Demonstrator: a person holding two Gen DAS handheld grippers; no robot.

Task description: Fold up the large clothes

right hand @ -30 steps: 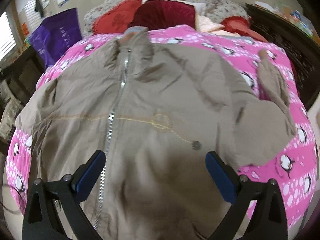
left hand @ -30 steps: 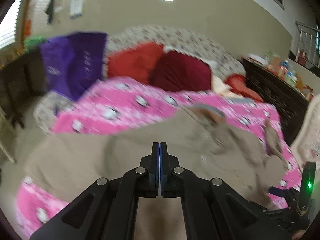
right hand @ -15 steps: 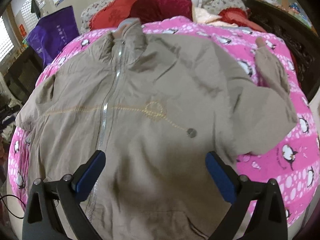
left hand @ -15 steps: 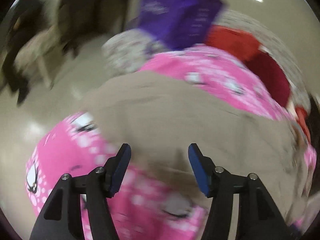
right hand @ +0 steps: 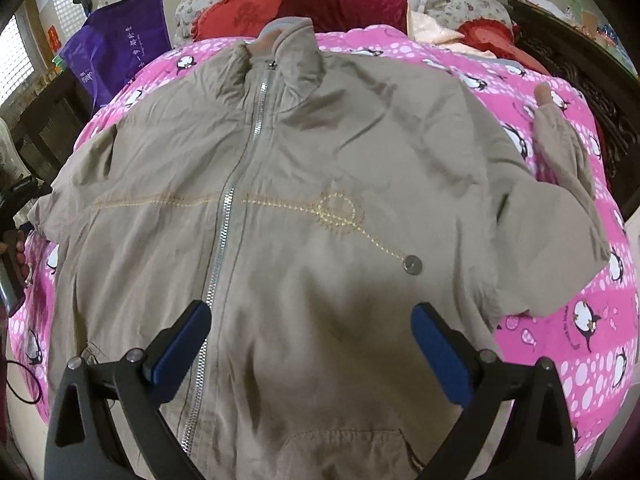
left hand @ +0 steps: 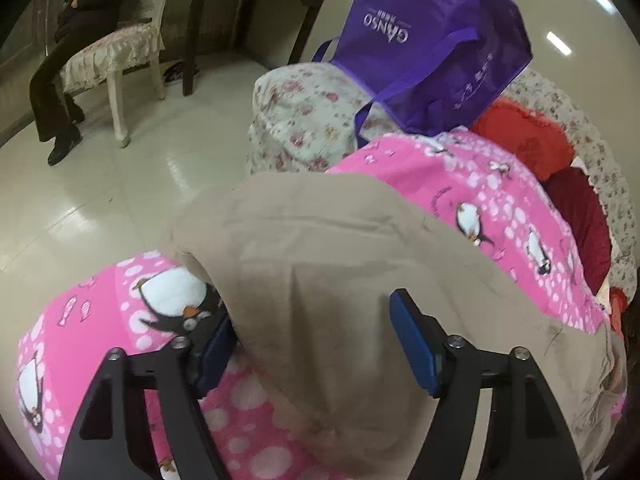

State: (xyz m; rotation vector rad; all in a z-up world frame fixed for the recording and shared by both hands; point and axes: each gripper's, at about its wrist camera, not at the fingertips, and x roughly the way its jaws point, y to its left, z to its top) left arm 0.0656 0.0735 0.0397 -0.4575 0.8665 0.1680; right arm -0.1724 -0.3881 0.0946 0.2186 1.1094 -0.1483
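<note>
A tan zip-up jacket [right hand: 320, 208] lies face up, spread flat on a pink penguin bedspread [right hand: 592, 320], collar toward the headboard. Its right sleeve [right hand: 560, 148] is bent up on the bedspread. My right gripper [right hand: 310, 340] is open and empty, hovering over the jacket's lower front near the zipper [right hand: 224, 232]. In the left wrist view, my left gripper [left hand: 316, 344] is open, its jaws to either side of the jacket's left sleeve and side [left hand: 320, 260], which drapes over the bed edge. The left pad is partly hidden by the cloth.
A purple tote bag [left hand: 432, 48] rests on a floral-covered stand [left hand: 304, 116] beside the bed. Red pillows [right hand: 320, 4] lie at the headboard. A seated person [left hand: 64, 40], chair and dark table stand across the tiled floor. A dark cabinet [right hand: 592, 72] is on the right.
My left gripper went from shut to open and swung to the left edge of the bed over the sleeve. The right gripper drew back slightly, staying open.
</note>
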